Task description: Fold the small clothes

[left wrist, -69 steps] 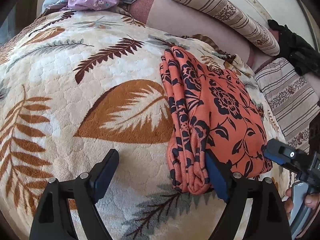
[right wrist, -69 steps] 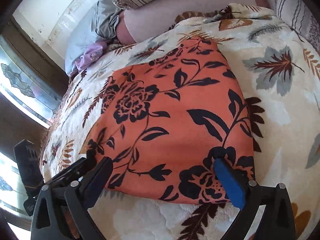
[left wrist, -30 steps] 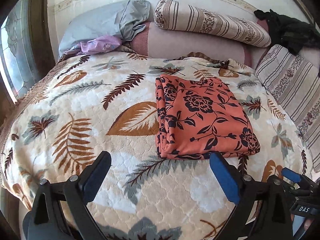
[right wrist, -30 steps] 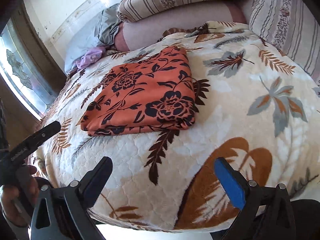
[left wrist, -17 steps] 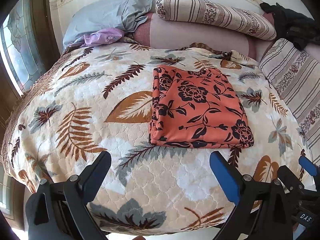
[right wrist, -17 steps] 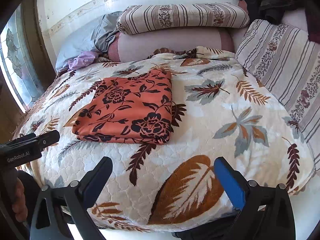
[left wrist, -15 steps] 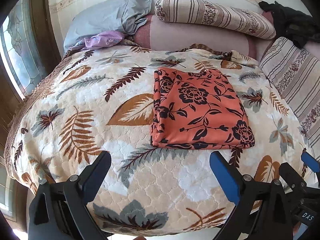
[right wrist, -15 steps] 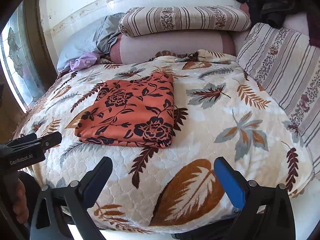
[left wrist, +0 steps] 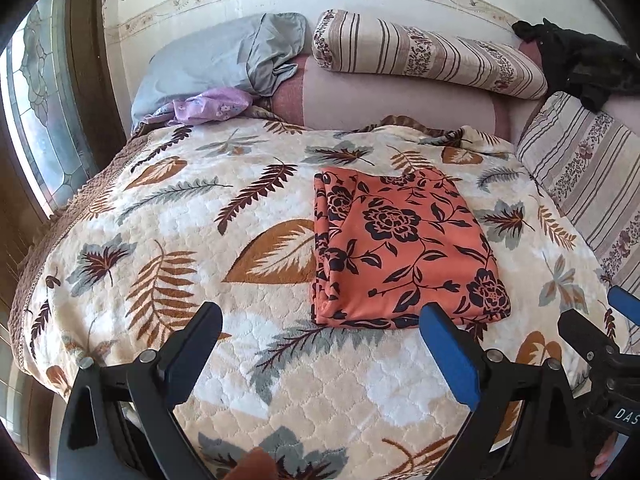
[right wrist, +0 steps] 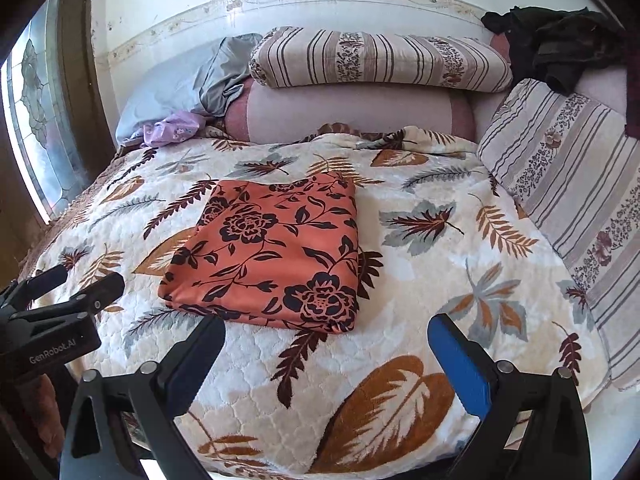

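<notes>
Two grippers had backed off the bed | left gripper (left wrist: 320, 330) empty, jaws wide; right gripper (right wrist: 326, 342) likewise | folded orange floral garment (left wrist: 400, 248) lay untouched on leaf-print blanket (left wrist: 168, 216)

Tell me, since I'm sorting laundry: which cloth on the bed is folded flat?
The orange floral cloth mid-bed, a neat rectangle. The purple cloth and black clothes by the pillows lie crumpled.
</notes>
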Available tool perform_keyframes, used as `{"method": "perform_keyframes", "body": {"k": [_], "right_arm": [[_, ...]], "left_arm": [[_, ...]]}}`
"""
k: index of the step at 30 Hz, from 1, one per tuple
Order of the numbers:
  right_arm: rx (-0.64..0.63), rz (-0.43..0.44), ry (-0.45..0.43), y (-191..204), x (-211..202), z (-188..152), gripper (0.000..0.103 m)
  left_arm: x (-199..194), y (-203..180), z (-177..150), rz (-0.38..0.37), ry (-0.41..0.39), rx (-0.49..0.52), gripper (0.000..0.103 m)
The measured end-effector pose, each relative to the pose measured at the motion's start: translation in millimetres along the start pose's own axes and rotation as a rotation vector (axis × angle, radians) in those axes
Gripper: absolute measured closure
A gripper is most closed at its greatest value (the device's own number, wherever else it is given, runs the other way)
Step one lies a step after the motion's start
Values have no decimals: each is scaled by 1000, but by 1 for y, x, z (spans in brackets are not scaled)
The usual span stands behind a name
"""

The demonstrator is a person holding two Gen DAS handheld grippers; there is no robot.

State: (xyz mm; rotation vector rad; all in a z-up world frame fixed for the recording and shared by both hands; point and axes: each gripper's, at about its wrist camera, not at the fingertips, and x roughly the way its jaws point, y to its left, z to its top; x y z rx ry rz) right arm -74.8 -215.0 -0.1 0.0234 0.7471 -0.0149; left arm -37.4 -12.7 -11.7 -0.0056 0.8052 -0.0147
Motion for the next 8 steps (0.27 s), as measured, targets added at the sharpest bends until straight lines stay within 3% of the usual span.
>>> {"method": "perform_keyframes", "body": {"k": [8], "right_arm": [[-24,-14,9,5,8,8,1]], "left_arm": [[5,-1,12,16,-31,-1,4]]}}
